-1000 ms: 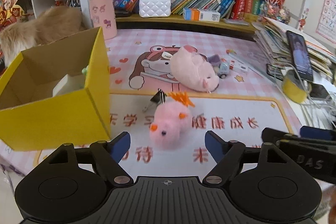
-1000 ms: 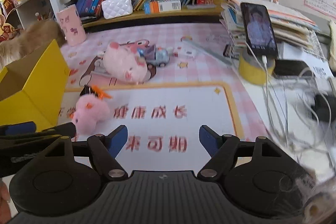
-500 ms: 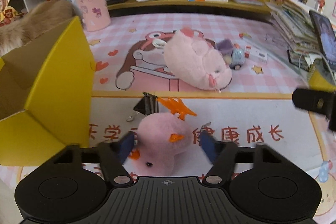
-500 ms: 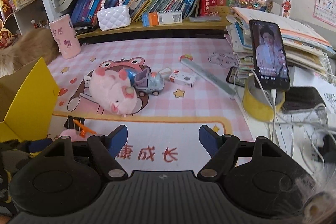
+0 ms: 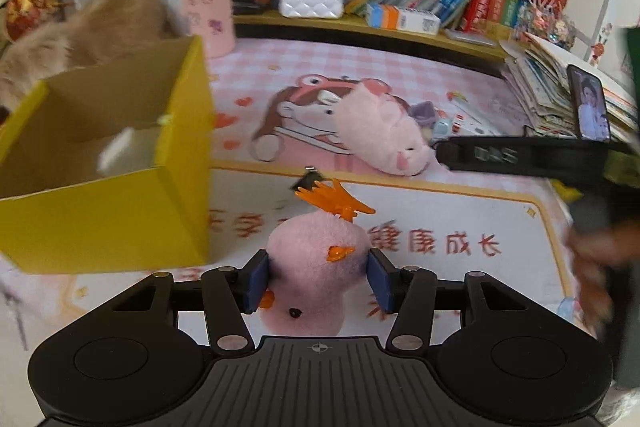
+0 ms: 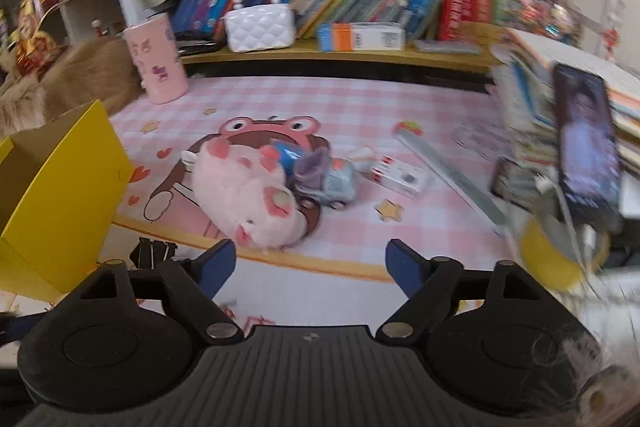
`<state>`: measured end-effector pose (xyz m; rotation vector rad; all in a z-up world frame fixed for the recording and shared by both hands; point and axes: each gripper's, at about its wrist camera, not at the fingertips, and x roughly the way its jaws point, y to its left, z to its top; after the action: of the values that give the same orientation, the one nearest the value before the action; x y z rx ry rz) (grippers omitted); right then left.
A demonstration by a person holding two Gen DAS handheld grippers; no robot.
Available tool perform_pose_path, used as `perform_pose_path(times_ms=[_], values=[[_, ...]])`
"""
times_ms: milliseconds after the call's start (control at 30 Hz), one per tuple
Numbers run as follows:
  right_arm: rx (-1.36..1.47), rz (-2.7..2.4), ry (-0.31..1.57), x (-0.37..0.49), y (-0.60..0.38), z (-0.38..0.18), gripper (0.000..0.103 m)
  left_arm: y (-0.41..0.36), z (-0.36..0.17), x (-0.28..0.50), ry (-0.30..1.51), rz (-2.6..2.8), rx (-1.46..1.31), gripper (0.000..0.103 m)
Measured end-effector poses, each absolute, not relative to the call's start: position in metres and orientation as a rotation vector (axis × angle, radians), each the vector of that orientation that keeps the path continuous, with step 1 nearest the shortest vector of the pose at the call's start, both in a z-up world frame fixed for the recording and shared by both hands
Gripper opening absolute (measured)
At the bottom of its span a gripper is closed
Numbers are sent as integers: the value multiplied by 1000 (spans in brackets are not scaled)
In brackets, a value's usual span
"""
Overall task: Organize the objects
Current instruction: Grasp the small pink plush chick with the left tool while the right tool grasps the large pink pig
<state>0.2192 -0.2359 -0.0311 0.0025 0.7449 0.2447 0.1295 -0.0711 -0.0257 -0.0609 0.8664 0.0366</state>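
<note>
**Left jaws closing on a small pink plush; right jaws opening over the mat**

I hold the left gripper (image 5: 318, 277) low over the bench, which is covered by a pink checked cartoon mat (image 5: 440, 227). Its blue pads (image 5: 256, 281) sit against both sides of a small fluffy pink plush toy with an orange crest (image 5: 312, 267), and the jaws are closing on it. Just to the left of the toy stands an open yellow cardboard box (image 5: 104, 215) with a pale block inside.

My right gripper (image 6: 310, 263) has nothing between its jaws, which stand wide and are opening. Just beyond them lies a larger pink plush pig (image 6: 248, 199) on its side on the mat. A small pale-blue toy car (image 6: 338, 183) touches the pig's right side. Near the car is a little white carton (image 6: 400, 177). A black binder clip (image 6: 154, 251) lies by the box corner.
</note>
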Motion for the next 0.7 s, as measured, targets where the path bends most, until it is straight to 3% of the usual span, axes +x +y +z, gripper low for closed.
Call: perform_pose_path(times_ms=[500, 533, 567, 700], values=[[-483, 408, 691, 289, -146, -81, 84, -33, -10, 96, 871, 169, -230, 51], [-481, 406, 700, 292, -146, -83, 79, -32, -9, 95, 870, 173, -229, 51], [-474, 414, 710, 293, -146, -85, 66, -31, -9, 94, 870, 175, -229, 51], [-422, 406, 701, 286, -150, -77, 57, -29, -7, 90, 865, 177, -229, 51]])
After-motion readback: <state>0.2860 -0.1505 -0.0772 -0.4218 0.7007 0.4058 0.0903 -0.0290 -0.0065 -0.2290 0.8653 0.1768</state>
